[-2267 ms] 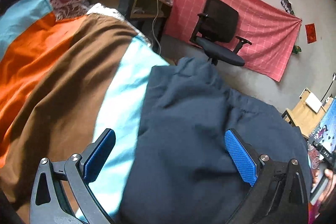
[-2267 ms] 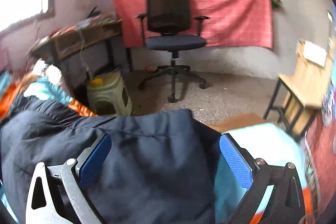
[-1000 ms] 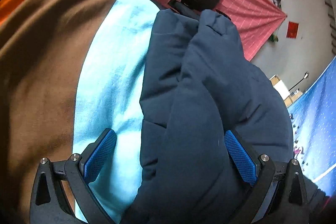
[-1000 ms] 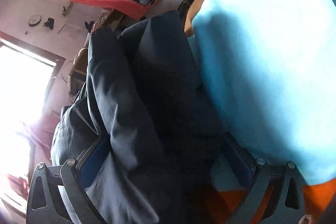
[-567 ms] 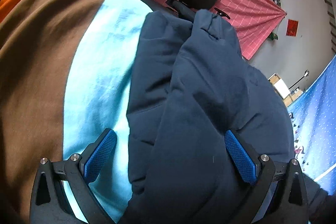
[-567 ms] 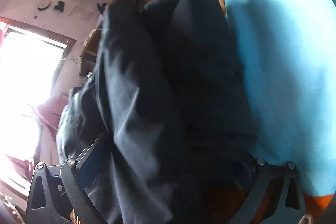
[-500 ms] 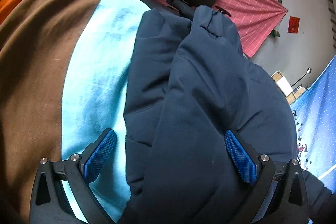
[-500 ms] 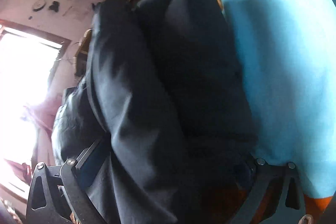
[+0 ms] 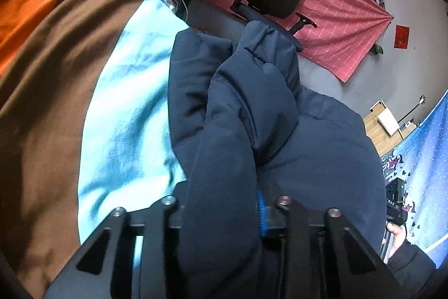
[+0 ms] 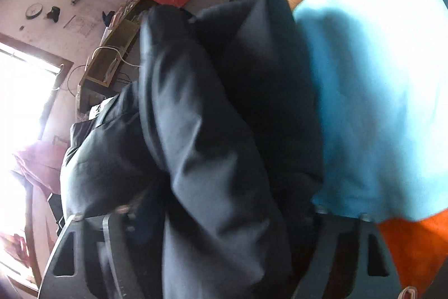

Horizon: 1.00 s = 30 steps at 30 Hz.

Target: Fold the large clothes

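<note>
Closing on thick folds of the navy padded jacket [image 9: 252,114] at lower centre of each frame: left claw [image 9: 224,203] clenched, right claw [image 10: 224,212] narrowing.

My left gripper [image 9: 224,203], wide open half a second ago, is closing and now pinches a thick fold of the dark blue jacket [image 9: 232,114] between my jaws; my right gripper [image 10: 224,215] is closing too, jacket bunched between its jaws, both lifting the padded cloth
</note>
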Each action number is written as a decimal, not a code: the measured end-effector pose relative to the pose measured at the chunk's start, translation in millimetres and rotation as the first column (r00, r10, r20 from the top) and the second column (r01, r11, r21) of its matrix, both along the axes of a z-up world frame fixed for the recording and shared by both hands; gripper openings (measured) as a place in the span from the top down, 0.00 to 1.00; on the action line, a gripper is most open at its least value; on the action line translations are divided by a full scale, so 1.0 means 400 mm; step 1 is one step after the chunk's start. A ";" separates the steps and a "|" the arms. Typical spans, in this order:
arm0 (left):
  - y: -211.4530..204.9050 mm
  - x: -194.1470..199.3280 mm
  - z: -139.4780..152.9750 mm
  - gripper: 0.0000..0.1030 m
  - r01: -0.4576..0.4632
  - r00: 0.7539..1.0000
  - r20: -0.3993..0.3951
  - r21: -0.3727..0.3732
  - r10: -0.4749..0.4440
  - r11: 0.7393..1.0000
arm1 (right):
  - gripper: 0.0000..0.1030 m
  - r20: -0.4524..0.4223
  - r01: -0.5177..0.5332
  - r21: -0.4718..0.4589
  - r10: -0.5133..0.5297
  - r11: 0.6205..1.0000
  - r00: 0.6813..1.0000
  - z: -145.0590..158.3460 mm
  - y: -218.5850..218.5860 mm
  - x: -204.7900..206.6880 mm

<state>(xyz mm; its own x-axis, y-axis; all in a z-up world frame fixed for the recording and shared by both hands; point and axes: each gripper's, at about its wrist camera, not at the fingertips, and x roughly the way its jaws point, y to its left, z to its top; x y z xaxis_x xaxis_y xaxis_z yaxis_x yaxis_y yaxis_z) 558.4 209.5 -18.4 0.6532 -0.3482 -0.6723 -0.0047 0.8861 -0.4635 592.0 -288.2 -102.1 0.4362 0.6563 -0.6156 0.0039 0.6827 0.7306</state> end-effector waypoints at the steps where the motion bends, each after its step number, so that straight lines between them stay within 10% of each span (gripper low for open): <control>1: -0.005 -0.009 0.006 0.77 -0.008 1.000 0.000 0.013 0.008 1.000 | 0.43 0.004 -0.002 -0.004 0.002 1.000 1.000 0.008 0.004 -0.010; 11: -0.071 -0.090 0.073 0.89 -0.093 0.995 0.034 0.050 0.091 0.994 | 0.81 0.089 0.082 -0.092 -0.074 0.992 0.993 0.108 0.060 -0.080; 30: -0.022 -0.302 0.263 0.90 -0.068 0.992 0.101 -0.059 0.074 0.996 | 0.84 0.282 -0.027 -0.126 0.062 0.992 0.957 0.420 0.173 -0.242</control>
